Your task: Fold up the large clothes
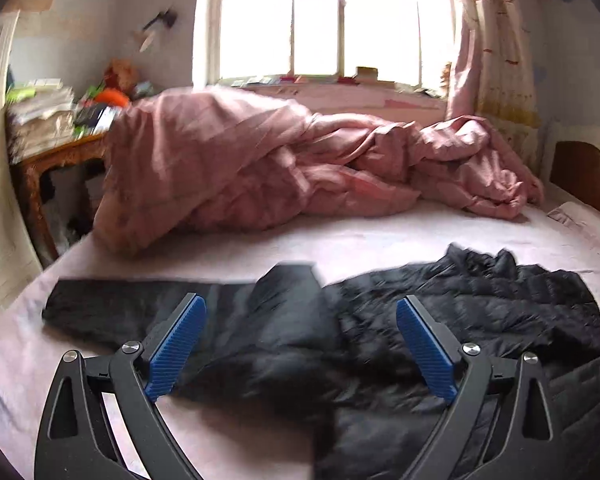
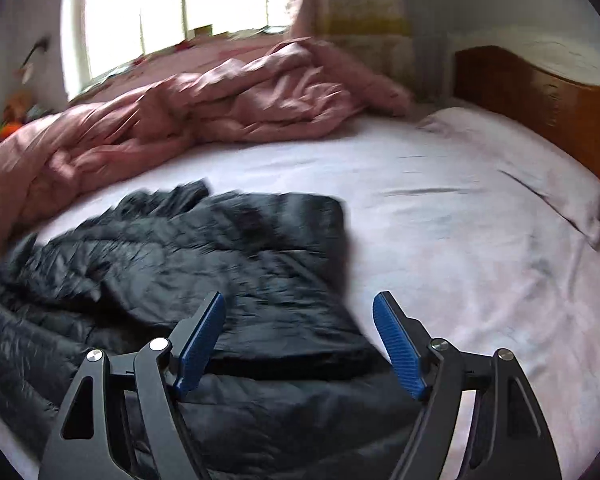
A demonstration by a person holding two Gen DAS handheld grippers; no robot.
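**Black quilted jacket lies spread on the bed, both grippers empty above it**

Black and puffy, the jacket [image 1: 440,320] lies on the pale pink sheet of the bed [image 1: 340,240], near its front edge. In the left wrist view 1 sleeve [image 1: 140,304] runs out flat to the left, and a folded flap of the jacket rises in the middle. In the right wrist view the jacket's body [image 2: 204,256] fills the lower left, its edge ending just past the middle of the frame.

The left gripper [image 1: 300,340] hovers over the jacket with its 2 blue ribbed fingers [image 1: 176,348] spread wide; nothing is pinched between them. The right gripper [image 2: 298,340] hangs over the jacket's right edge, its fingers [image 2: 398,348] also spread apart and holding nothing.

Behind the jacket a crumpled pink duvet [image 1: 280,168] is heaped across the bed, below a bright window [image 1: 332,20] with a pink curtain [image 1: 496,48]. A wooden headboard [image 2: 540,96] stands at the right. At the far left a carved wooden counter [image 1: 56,160] carries stacked papers and clutter.

No brand, label or writing can be read anywhere; both views are blurred.
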